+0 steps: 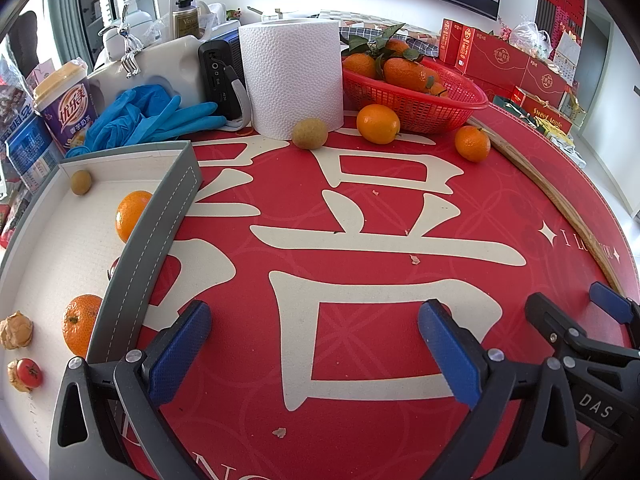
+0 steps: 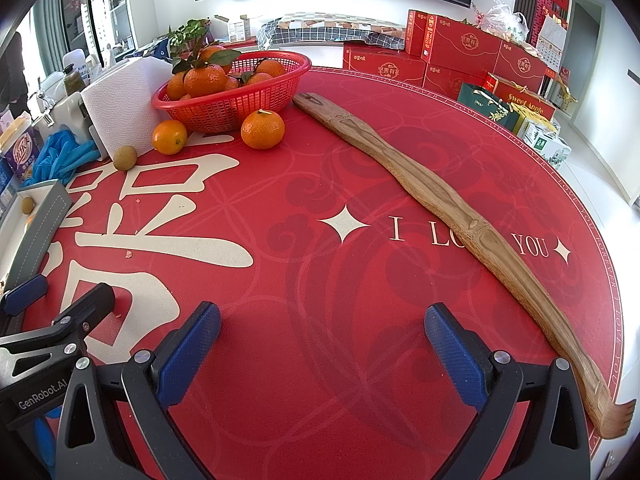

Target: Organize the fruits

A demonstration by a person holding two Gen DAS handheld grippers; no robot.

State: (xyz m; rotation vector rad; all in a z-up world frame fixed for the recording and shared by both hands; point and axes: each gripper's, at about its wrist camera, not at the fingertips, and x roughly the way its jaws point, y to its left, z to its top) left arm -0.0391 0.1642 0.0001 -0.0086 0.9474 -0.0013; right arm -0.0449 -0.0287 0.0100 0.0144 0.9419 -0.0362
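Three loose fruits sit on my surface [image 2: 360, 288] in front of the red basket [image 2: 256, 96]: a round orange [image 2: 169, 137], a flatter orange with a stem nub [image 2: 263, 129], and a small brownish fruit [image 2: 125, 157] just beside the paper roll [image 2: 116, 112]. The first orange lies near the basket's wall; I cannot tell whether it touches. I judge all three light and firm enough for a moderate squeeze, though the peel is smooth and the shape round, so they could roll or squirt out if I pinch off-centre. I would take each across its widest middle, pads on opposite sides, coming from above or from the front. The small brown one looks hard-shelled but slight, and its place against the roll leaves little room on that side.

More fruit already lies in the grey-rimmed tray [image 1: 156, 216] at my left: two oranges, another small brown fruit [image 1: 81, 182], a cherry tomato [image 1: 29, 372] and what look like walnuts. The basket holds leafy oranges heaped up.

My left tool [image 1: 314, 356] hangs spread wide over the red mat, holding nothing. My right tool [image 2: 322, 356] is likewise spread and empty, with a long wooden stick [image 2: 440, 204] lying off to its right, well apart from the fruit.
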